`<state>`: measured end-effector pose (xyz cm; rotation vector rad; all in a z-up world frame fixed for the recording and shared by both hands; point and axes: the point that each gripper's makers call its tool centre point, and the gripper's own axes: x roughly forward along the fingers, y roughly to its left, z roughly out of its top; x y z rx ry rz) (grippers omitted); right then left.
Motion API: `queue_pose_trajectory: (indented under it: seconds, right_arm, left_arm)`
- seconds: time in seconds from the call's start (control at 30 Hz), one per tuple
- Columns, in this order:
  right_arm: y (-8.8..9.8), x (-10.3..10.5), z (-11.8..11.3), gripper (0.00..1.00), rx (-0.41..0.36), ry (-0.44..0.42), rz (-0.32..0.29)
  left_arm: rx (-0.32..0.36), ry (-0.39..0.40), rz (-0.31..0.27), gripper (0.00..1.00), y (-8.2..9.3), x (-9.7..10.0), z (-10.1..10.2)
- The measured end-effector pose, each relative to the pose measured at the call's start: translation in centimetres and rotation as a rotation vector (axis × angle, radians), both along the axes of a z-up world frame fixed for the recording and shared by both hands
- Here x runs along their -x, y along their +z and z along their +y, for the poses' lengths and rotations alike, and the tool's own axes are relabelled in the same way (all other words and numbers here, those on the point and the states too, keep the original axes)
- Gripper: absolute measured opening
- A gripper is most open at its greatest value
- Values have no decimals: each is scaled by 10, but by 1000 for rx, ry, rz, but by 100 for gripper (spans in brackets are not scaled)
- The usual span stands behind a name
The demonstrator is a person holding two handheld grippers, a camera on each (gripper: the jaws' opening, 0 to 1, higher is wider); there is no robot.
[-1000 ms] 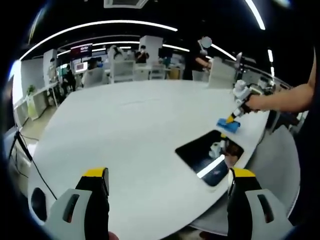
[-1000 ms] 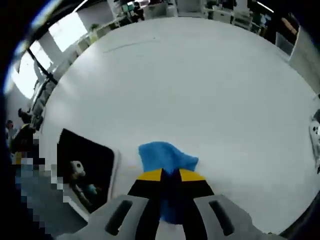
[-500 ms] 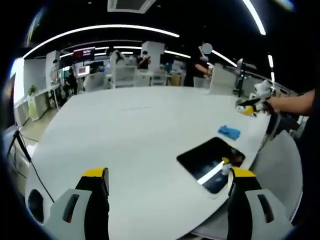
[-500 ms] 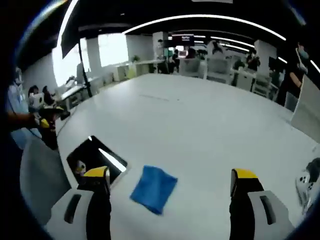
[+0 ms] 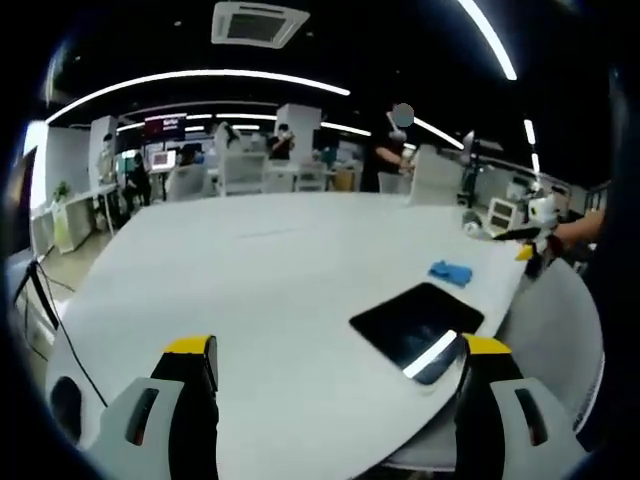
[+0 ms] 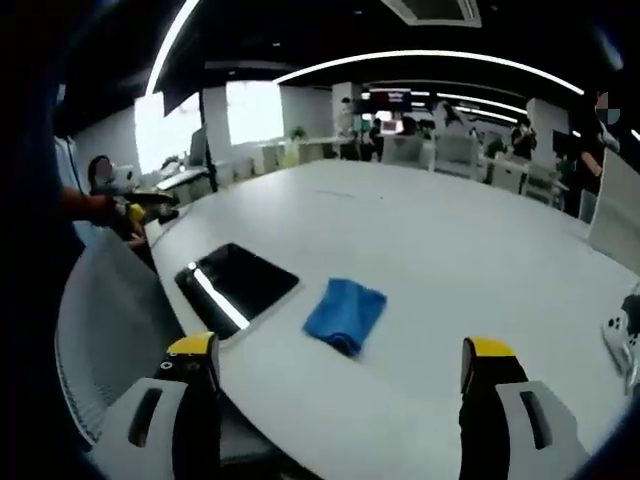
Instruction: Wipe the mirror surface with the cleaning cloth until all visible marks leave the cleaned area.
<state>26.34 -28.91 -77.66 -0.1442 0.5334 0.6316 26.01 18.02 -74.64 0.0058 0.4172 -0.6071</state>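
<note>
In the left gripper view the left gripper hangs level above the near edge of the white table with its jaws wide apart and nothing between them; the mirror lies flat near the table's right edge, the blue cleaning cloth just beyond it and apart from it — further right, the right gripper is too small to read. In the right gripper view the right gripper hangs over the table, jaws spread and empty, with the cloth beside the mirror ahead — the left gripper at the left is blurred, its hand partly cut off.
</note>
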Motion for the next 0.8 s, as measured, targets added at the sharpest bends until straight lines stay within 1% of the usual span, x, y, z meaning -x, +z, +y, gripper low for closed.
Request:
queue_pose_trajectory:
  seconds: [0.1, 0.17, 0.33, 0.37, 0.4, 0.43, 0.53, 0.6, 0.67, 0.73, 0.8]
  right_arm:
    - [0, -5, 3, 100, -18, -7, 8]
    - [0, -6, 6, 100, -20, 1, -1]
    - [-1, -9, 10, 100, -28, 10, -3]
    - [-1, -9, 11, 100, -26, 13, -6]
    - [-2, -9, 12, 100, -27, 11, -6]
    - [-4, -11, 10, 100, -18, -1, 1]
    - [-5, -11, 11, 100, -24, -11, 11]
    - [-5, -12, 11, 100, -20, -13, 8]
    - [-3, -13, 11, 100, -27, -14, -3]
    - [-2, -13, 10, 100, -26, -19, -8]
    - [-5, -14, 7, 100, -31, -24, 9]
  left_arm:
    - [-26, -17, 3, 100, 2, -3, -3]
    - [-33, -15, 0, 100, 3, -5, -3]
    - [-35, -10, 0, 100, 3, -7, -4]
    - [-37, -10, 7, 100, 1, -6, -4]
    - [-40, -2, 35, 100, -3, -4, -4]
    - [-39, 0, 42, 100, -4, -4, -3]
    - [-47, 4, 45, 100, -8, -3, -1]
    - [-44, 17, 64, 100, -11, -4, 1]
    - [-44, 26, 71, 100, -11, -5, 2]
    - [-41, 34, 64, 100, -9, -7, 3]
    - [-41, 39, 66, 100, -7, -9, 3]
